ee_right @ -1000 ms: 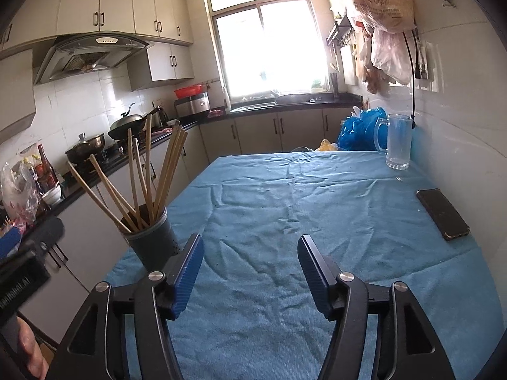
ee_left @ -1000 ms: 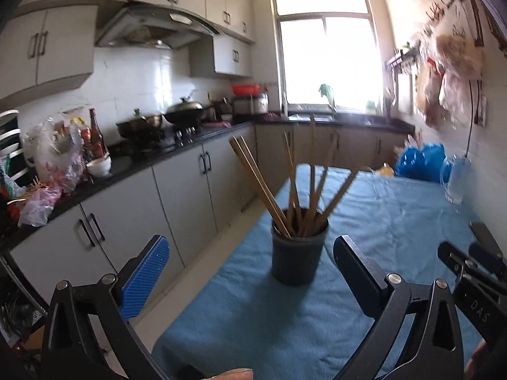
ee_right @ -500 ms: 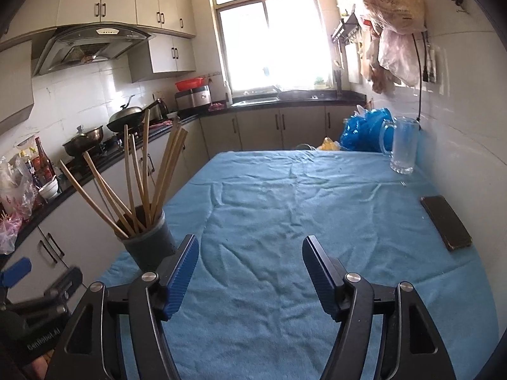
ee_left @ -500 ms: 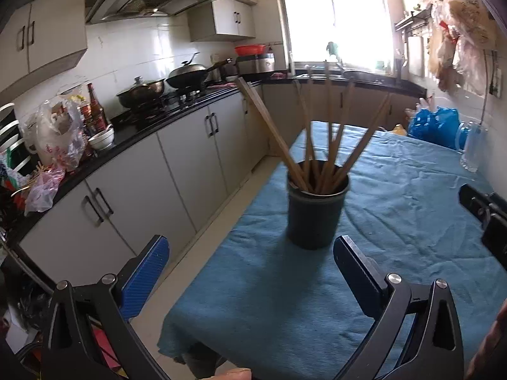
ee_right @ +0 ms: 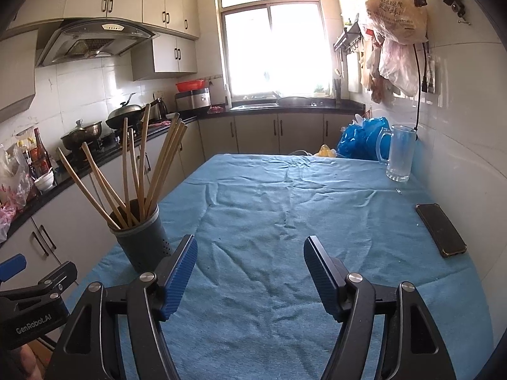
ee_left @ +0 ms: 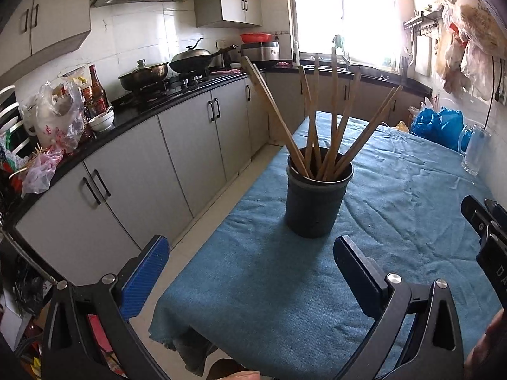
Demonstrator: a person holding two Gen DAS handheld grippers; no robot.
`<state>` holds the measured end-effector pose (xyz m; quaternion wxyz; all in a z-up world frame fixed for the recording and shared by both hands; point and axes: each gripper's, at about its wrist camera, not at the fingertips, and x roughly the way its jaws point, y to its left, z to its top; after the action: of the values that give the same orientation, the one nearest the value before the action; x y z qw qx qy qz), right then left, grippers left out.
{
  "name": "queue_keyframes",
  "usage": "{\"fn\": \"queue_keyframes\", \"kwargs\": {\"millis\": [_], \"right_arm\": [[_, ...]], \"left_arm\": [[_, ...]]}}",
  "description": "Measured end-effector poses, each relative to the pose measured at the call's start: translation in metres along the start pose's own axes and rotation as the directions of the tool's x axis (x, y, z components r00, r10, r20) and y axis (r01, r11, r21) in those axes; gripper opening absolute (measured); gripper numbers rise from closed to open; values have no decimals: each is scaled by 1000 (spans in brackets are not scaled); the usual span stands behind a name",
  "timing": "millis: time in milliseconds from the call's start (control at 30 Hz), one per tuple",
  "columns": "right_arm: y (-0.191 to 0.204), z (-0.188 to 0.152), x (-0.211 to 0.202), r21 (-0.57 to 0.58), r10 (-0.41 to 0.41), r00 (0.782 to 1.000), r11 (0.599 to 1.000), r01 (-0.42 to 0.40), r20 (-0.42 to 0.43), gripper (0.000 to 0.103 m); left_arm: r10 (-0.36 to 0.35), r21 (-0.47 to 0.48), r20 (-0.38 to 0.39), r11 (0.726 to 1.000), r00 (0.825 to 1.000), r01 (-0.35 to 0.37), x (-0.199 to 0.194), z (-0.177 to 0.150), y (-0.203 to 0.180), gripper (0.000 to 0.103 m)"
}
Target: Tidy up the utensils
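Chopsticks (ee_left: 329, 123), wooden, abt eight, stand fanned out in a dark round holder (ee_left: 315, 202) w/ small holes in its side, which sits upright on the blue-cloth surface (ee_right: 285, 209) near its left edge, toward the near end. Left tool (ee_left: 250, 256) hangs just short of the holder, jaws wide apart, nothing betw them; right tool (ee_right: 250, 259) is to the holder's right over bare cloth, jaws spread and empty, left finger just beside the holder. Far right on the surface: an empty glass mug (ee_right: 400, 155), a blue plastic bag (ee_right: 361, 139) behind it, and a dark phone (ee_right: 441, 229) lying flat near the wall.
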<state>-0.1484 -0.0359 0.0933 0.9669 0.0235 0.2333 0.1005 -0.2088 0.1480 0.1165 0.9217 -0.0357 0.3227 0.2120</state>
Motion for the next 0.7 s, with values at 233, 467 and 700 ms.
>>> {"fn": "queue_keyframes", "kwargs": {"millis": [233,467,700], "right_arm": [[8,-6,2,-9,8,1000,1000,-8,-11,77],[13,-10,1,-46,-21,1000,999,22,11,79],[8,-11,6,-21,-32,999,999,32,27,80]], "left_arm": [[-1,-9,-2,1000,1000,1,0,-3,7,103],[-31,-14,-23,999,999,31,8,-6,4,103],[-48,1,-29,999,998,48,15,-6,1,103]]}}
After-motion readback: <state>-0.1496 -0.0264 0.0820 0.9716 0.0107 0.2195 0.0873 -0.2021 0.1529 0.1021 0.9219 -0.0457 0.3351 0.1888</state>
